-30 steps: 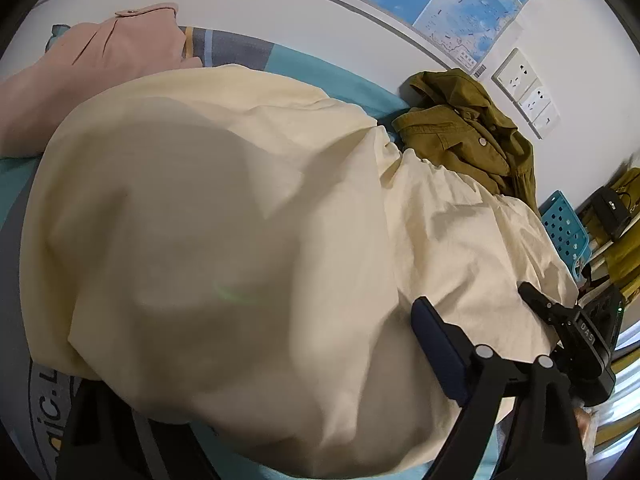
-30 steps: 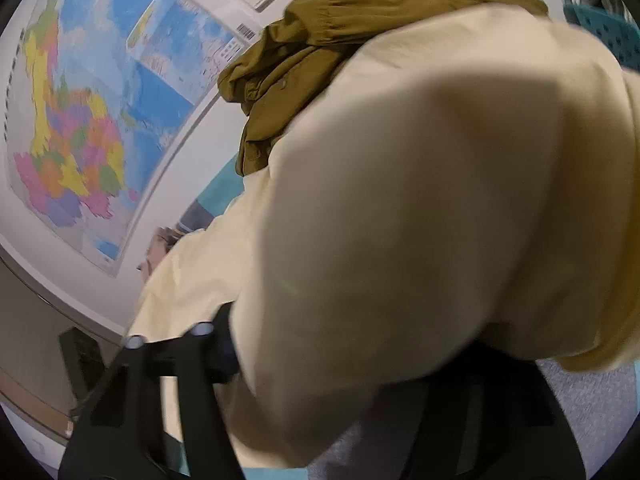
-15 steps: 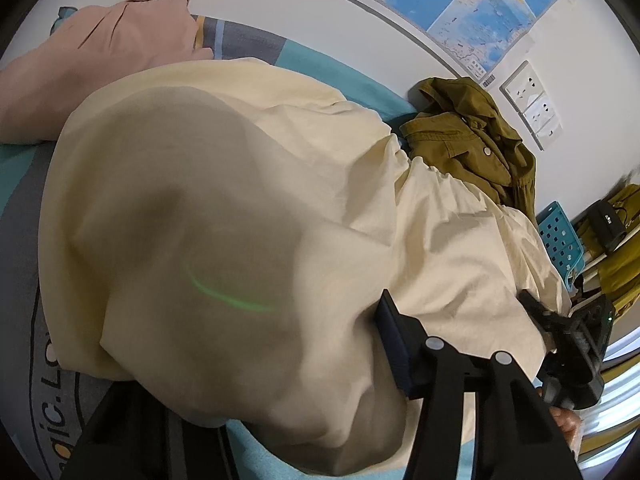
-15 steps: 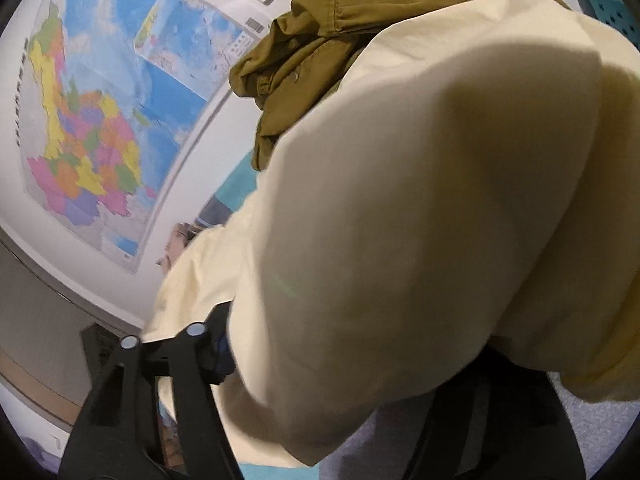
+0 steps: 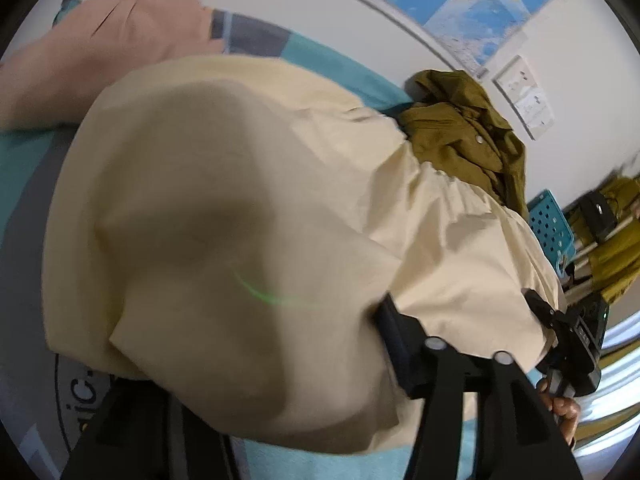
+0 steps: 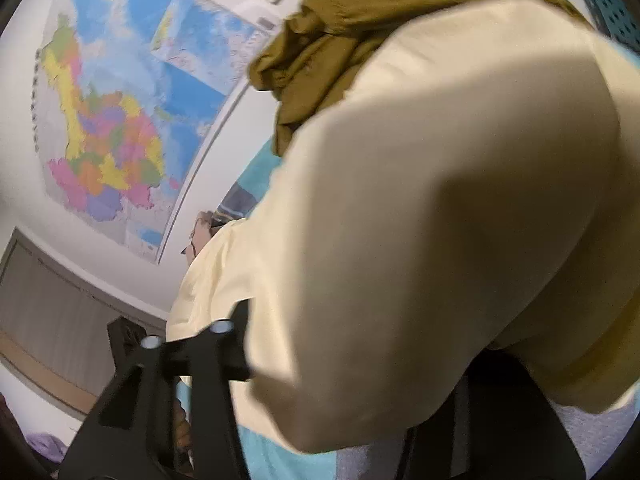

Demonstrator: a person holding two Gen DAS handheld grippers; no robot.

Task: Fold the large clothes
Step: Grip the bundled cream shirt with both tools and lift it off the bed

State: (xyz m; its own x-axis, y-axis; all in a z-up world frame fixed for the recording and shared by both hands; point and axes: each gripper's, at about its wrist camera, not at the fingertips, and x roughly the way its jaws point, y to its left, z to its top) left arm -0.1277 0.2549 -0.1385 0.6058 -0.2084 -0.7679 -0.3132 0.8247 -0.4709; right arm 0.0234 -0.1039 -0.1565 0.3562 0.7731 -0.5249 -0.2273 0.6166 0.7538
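The left gripper [image 5: 256, 380] had a thick fold of the cream garment [image 5: 224, 208] bunched between its 2 fingers, jaws easing apart. The right gripper [image 6: 360, 368] likewise straddled the cream cloth, jaws widening; whether either pad pressed it I could not tell. The garment lay on the teal bedspread [image 5: 24, 160], beside an olive jacket [image 5: 464, 132] and pink clothing [image 5: 100, 52] near the wall map [image 6: 120, 120].

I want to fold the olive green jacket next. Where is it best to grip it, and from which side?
Probably the raised collar end of the olive green jacket, coming from the open bed side: it stands free, while the cream garment overlaps its near edge and the wall blocks behind.
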